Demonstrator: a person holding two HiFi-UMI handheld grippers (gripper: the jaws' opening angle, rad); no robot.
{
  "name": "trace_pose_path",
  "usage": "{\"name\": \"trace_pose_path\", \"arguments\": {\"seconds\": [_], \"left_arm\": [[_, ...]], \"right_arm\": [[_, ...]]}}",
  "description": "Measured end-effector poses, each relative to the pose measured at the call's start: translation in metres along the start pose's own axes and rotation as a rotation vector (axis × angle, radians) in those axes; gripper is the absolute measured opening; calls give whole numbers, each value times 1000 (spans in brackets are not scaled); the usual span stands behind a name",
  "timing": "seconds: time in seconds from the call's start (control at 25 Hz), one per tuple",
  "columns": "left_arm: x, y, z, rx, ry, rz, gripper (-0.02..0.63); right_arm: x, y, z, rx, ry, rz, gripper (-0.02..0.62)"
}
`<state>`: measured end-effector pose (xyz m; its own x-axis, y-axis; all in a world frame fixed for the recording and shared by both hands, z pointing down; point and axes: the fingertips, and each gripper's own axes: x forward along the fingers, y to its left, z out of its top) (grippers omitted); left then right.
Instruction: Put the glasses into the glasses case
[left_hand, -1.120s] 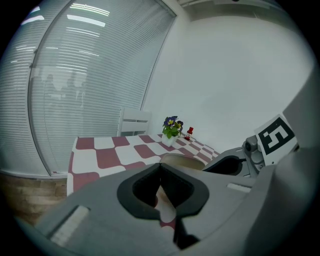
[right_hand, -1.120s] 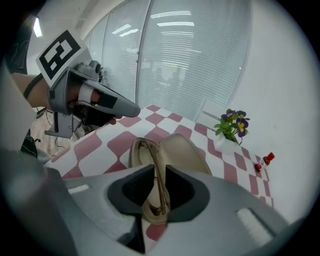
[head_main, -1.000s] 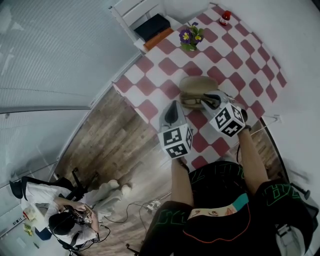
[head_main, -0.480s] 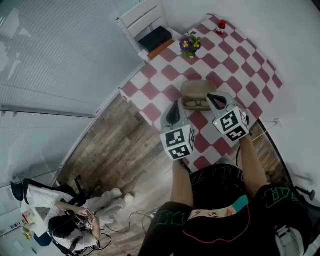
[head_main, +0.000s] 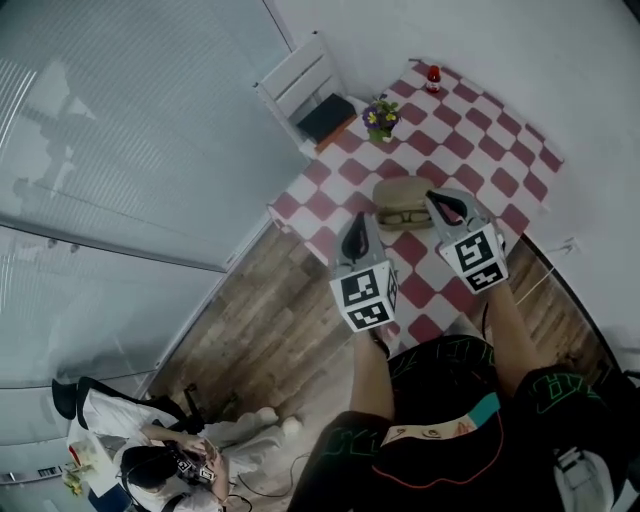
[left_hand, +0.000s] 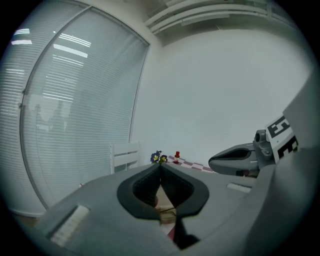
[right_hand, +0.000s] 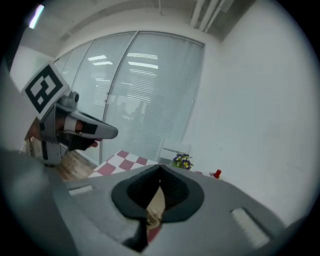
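Legs in black cloth with green lines (head_main: 455, 385) are seen nearest the head camera, and from them two bare forearms are stretched forward to the grippers. On the left, a marker cube (head_main: 364, 297) is carried at the rear of the left tongs (head_main: 357, 222), which are held above the near part of the checked worktop (head_main: 475, 135). In the left gripper view the two dark pads are shown pressed tip to tip, so these tongs are closed, with nothing between them. On the right, a second marker cube (head_main: 480, 258) is borne by the right tongs (head_main: 441, 203), and in the right gripper view those pads too are brought together at the tips with nothing clamped. Between the two pairs of tips, and a little beyond them, the tan glasses case (head_main: 403, 203) is found lying on the red-and-white squares. The right tongs are held just beside its right end, though contact cannot be judged, while the left tongs are kept apart from it. The case appears to lie open, and a thin dark shape in its nearer half is taken for the glasses (head_main: 405, 216), though they are too small to be made out surely. Further back on the worktop, a small pot of purple and yellow flowers (head_main: 379, 118) is spotted, and at the far corner a little red bottle (head_main: 433, 75). Beyond the flowers a white chair (head_main: 300, 80) is set against the worktop's edge with a dark flat object (head_main: 328, 117) on its seat. Off to the lower left, on the wooden floor (head_main: 270, 310), a seated person (head_main: 150, 450) is glimpsed.
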<state>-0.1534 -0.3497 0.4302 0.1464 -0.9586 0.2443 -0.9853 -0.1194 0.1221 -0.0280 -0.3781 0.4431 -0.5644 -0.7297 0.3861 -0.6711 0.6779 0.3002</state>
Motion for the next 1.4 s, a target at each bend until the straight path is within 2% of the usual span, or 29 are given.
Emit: {"name": "trace_pose_path", "arguments": {"seconds": [0.24, 0.44, 0.92, 1.08, 1.4], "left_arm": [[-23, -7, 26, 62, -67, 8, 11], [-32, -7, 34, 45, -100, 3, 11], [-17, -28, 46, 47, -133, -21, 11], [-15, -25, 35, 40, -112, -16, 11], [-17, -16, 31, 36, -107, -2, 11]], "right_arm": [[-35, -20, 20, -13, -82, -165, 5], [-57, -39, 28, 55, -142, -270, 3], [-88, -84, 18, 216, -206, -330, 3], [-80, -77, 12, 234, -199, -298, 3], [-77, -78, 18, 243, -213, -293, 3]]}}
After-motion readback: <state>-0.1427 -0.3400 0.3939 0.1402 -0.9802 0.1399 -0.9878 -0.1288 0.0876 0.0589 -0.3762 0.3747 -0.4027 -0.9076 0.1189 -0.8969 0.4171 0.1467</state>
